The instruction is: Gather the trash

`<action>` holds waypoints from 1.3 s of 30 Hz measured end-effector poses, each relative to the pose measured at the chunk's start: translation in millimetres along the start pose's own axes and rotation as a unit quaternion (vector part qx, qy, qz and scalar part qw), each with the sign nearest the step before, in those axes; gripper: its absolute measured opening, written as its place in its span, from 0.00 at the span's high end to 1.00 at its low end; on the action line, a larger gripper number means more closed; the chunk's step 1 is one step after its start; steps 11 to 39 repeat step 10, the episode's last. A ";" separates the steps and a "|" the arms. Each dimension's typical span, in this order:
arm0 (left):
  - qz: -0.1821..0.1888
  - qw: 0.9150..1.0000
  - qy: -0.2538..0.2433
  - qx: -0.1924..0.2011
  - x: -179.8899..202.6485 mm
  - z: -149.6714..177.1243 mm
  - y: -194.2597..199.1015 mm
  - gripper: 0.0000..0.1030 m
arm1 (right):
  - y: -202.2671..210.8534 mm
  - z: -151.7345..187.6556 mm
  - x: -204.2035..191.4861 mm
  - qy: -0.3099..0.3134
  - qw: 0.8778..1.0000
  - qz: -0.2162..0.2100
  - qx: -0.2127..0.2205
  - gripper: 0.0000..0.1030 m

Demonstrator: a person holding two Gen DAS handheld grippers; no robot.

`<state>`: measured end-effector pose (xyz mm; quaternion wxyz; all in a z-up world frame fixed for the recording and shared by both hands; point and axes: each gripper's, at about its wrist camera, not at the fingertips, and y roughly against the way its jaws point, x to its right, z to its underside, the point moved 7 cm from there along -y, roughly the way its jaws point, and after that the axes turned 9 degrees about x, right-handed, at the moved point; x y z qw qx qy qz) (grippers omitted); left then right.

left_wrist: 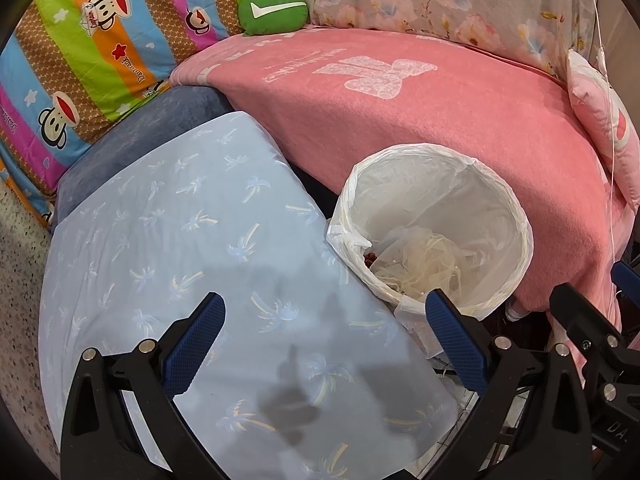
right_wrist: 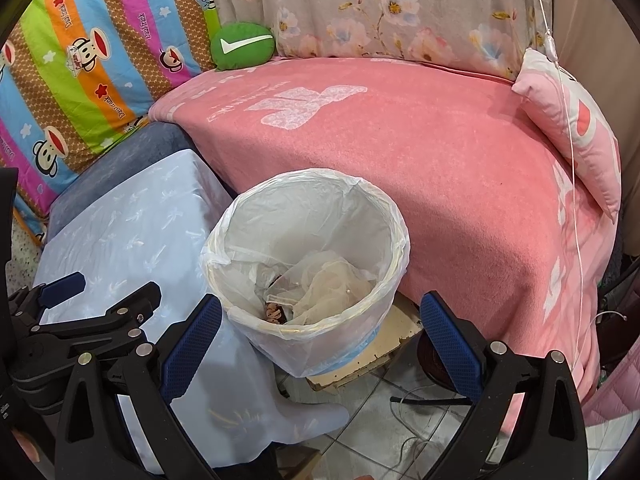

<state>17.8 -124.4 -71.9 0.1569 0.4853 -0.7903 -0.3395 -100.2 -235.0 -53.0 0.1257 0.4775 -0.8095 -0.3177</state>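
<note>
Nearest to me, both grippers — my left gripper (left_wrist: 324, 344) hangs over the pale blue cloth (left_wrist: 192, 248), fingers spread wide with nothing between them; my right gripper (right_wrist: 320, 344) is spread just as wide and empty, framing the bin from above.

Pink blanket (right_wrist: 420, 152) — largest item, draped over a couch seat, white teddy-bear print near the back edge.

Striped monkey-print quilt (right_wrist: 80, 60) — bunched at the left end, behind the blue cloth.

Flowered beige cover (right_wrist: 380, 12) — along the backrest.

Pale blue cloth, palm-tree pattern — covers a low stool or table just beside the bin, over a darker blue cushion (left_wrist: 148, 136).

Trash bin (right_wrist: 308, 256) — on the floor between the blue cloth and the pink blanket, lined with a white plastic bag; inside lie crumpled clear wrappers (right_wrist: 320, 280) and a small brown scrap.

Pink pillow (right_wrist: 572, 128) — at the right end of the couch.

Green cushion (right_wrist: 242, 44) — white tick mark, against the backrest.
</note>
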 end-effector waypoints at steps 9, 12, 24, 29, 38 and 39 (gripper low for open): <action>0.007 1.000 -0.008 -0.006 -1.0 2.4 -3.2 0.07 | -1.0 -1.1 -3.2 -0.002 1.000 0.001 -0.002 0.06; 0.007 1.000 -0.008 -0.006 -1.3 2.3 -3.3 0.07 | -1.3 -1.2 -2.8 -0.002 1.000 0.001 -0.002 0.06; 0.007 1.000 -0.008 -0.006 -1.3 2.3 -3.3 0.07 | -1.3 -1.2 -2.8 -0.002 1.000 0.001 -0.002 0.06; 0.007 1.000 -0.008 -0.006 -1.3 2.3 -3.3 0.07 | -1.3 -1.2 -2.8 -0.002 1.000 0.001 -0.002 0.06; 0.007 1.000 -0.008 -0.006 -1.3 2.3 -3.3 0.07 | -1.3 -1.2 -2.8 -0.002 1.000 0.001 -0.002 0.06; 0.007 1.000 -0.008 -0.006 -1.3 2.3 -3.3 0.07 | -1.3 -1.2 -2.8 -0.002 1.000 0.001 -0.002 0.06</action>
